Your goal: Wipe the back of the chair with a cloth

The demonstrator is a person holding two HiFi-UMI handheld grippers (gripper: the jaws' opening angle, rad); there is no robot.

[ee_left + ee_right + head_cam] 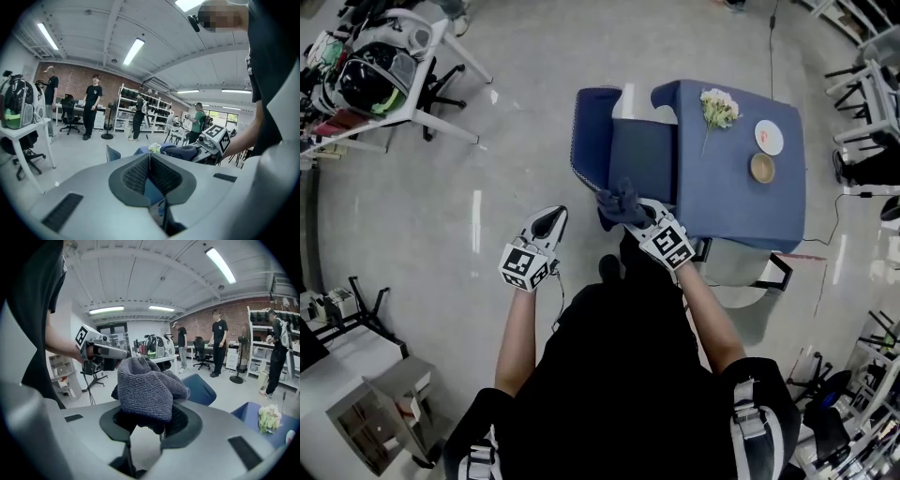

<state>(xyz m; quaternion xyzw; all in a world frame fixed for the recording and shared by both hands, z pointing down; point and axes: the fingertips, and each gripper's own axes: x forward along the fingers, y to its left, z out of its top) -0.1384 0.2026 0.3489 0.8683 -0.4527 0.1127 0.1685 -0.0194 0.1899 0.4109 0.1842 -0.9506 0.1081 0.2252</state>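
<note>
A: Where is the cloth (145,383)?

B: Bunched in the right gripper (635,215). Its jaws are clamped on it, with a fat wad sticking out past the tips. It hangs just beside the near corner of the chair (642,155). From above I cannot tell if it touches.

A: And the left gripper (150,165)?

B: Jaws together, nothing between them. It is held off to the side, apart from the chair.

A: So no wiping yet?

B: I judge it is about to begin. The back (577,141) looks to be the curved upright on the side away from the desk (741,206).

A: How should it go?

B: Lead with the loose wad, not the hard tips, so only cloth meets the back. Press lightly and run along the curve in overlapping passes, top edge first, then down the face.

A: What could go wrong?

B: The chair may roll or turn under a push. The free gripper could steady its edge. And keep the grip firm, since a bunched cloth can drag out of the jaws.
</note>
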